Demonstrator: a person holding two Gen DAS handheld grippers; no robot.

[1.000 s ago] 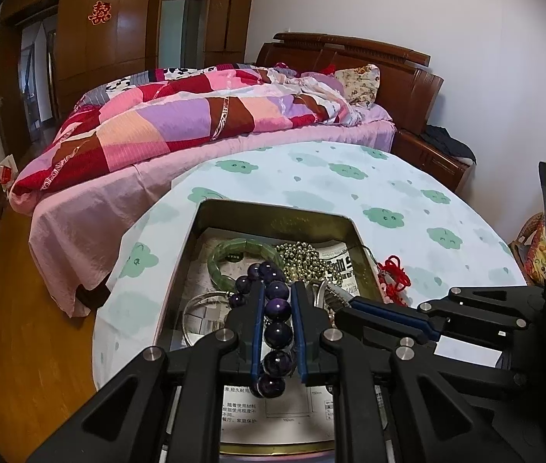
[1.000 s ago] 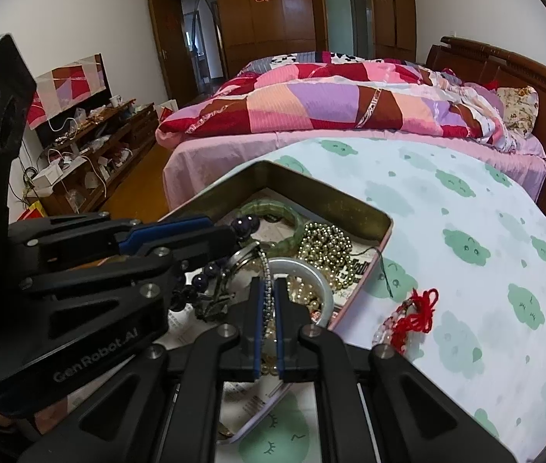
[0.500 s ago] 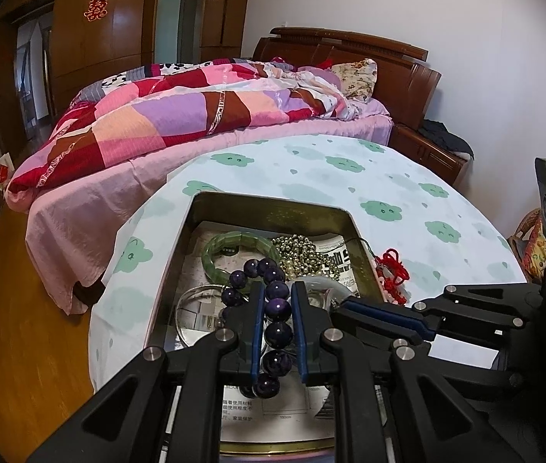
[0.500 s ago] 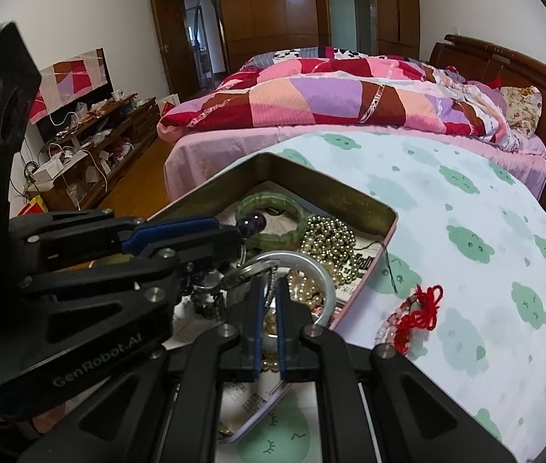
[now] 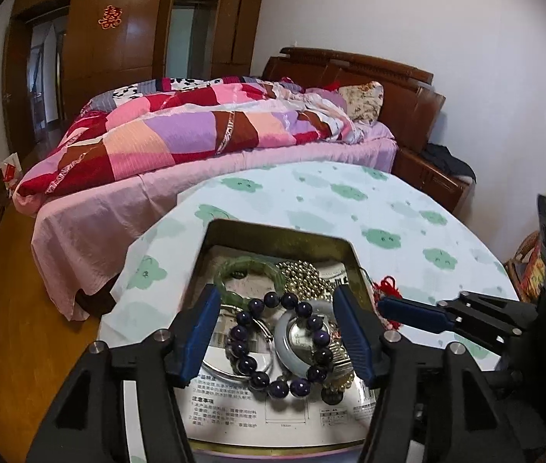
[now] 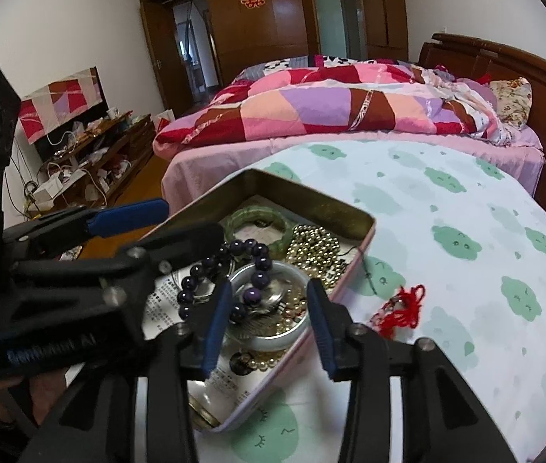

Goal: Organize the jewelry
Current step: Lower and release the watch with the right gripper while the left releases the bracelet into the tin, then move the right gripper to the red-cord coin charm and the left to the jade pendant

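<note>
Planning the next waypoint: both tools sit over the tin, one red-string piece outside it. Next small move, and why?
Probably lift the right tool clear of the tin and swing it to the red-string bracelet on the cloth. Both tools' jaws are opening with nothing pinched; the purple bead bracelet lies loose in the tin under the left tool. The red piece is the only jewelry outside, on the right tool's side.

A: Left gripper (image 5: pixel 277 332): matte black frame, two angled arms, each tipped with a ribbed blue pad. Round silver screw heads sit behind the pads, two per side.

B: Same build on the right gripper (image 6: pixel 265 320): black arms, blue pads, silver screws just behind the jaws. Triangular cut-outs in the arms further back.

A: From the right camera, the left unit's side carries pale lettering, blurred. Boxy black housing behind it, with round recesses.

B: Noted.
</note>
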